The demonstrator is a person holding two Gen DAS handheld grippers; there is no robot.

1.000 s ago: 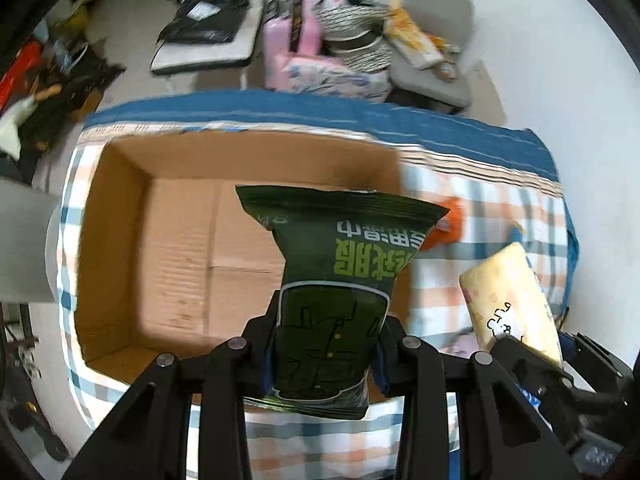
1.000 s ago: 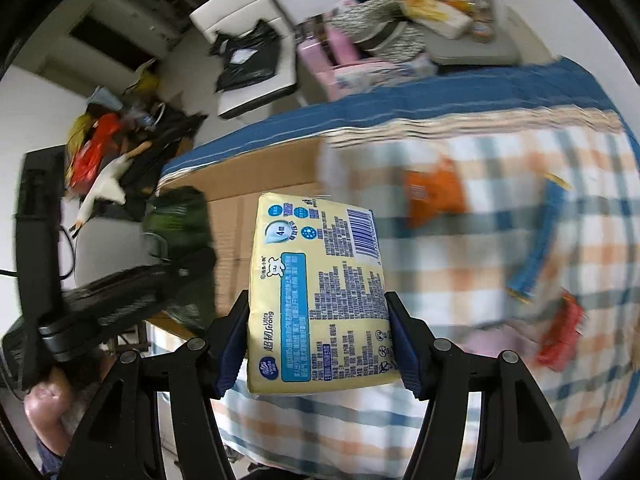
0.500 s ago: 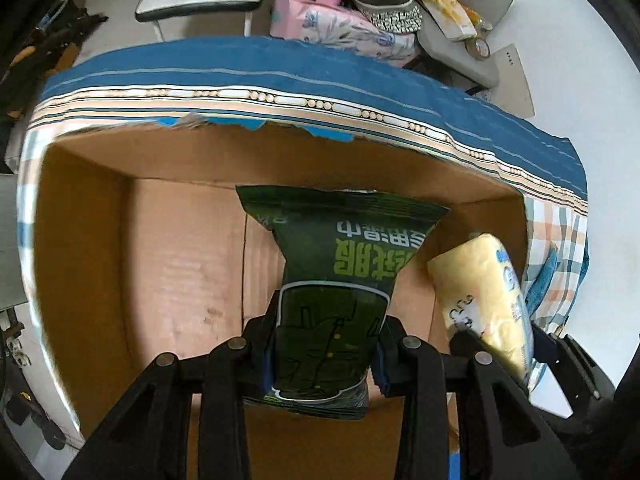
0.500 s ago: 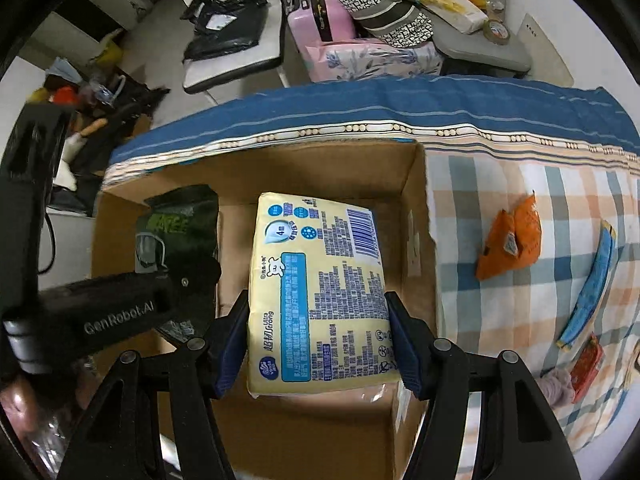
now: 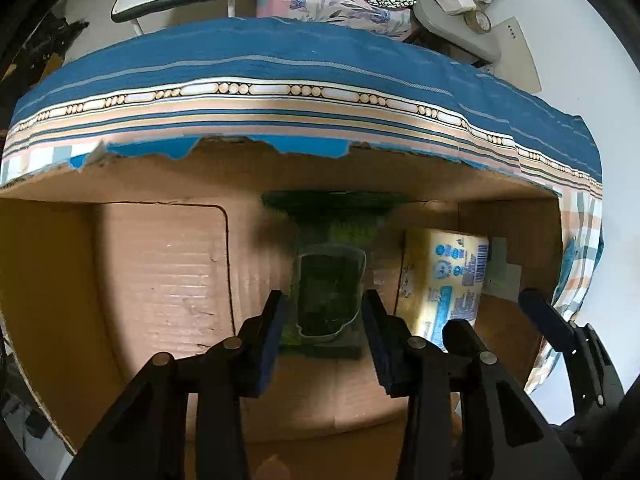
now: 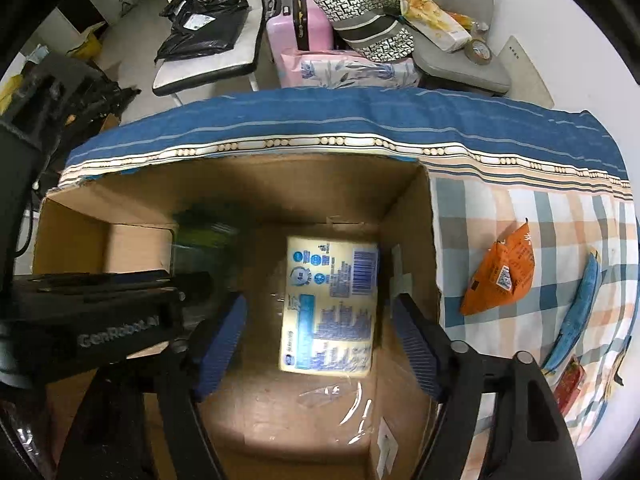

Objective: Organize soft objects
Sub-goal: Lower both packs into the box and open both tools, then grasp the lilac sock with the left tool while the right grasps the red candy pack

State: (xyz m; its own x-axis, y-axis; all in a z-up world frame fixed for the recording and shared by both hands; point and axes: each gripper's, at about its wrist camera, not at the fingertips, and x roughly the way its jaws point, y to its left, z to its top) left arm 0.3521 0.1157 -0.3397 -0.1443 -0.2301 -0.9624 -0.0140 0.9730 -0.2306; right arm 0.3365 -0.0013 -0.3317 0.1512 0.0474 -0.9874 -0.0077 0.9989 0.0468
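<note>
A dark green snack bag (image 5: 329, 280) lies on the floor of the open cardboard box (image 5: 160, 264); it is a blurred green shape in the right wrist view (image 6: 204, 228). My left gripper (image 5: 326, 328) is open above it, fingers apart on either side. A yellow tissue pack (image 6: 330, 304) lies in the box's right part, also in the left wrist view (image 5: 444, 276). My right gripper (image 6: 318, 336) is open above it, not touching. The box (image 6: 404, 200) sits on a checked cloth.
An orange snack bag (image 6: 502, 272), a blue packet (image 6: 576, 308) and a red packet (image 6: 570, 378) lie on the checked cloth (image 6: 520, 208) right of the box. Chairs, a pink suitcase (image 6: 296, 20) and bags stand beyond the table's far edge.
Both grippers opened and let go of their loads. The green bag and the yellow pack dropped onto the box floor. Both grippers moved further over the box.
</note>
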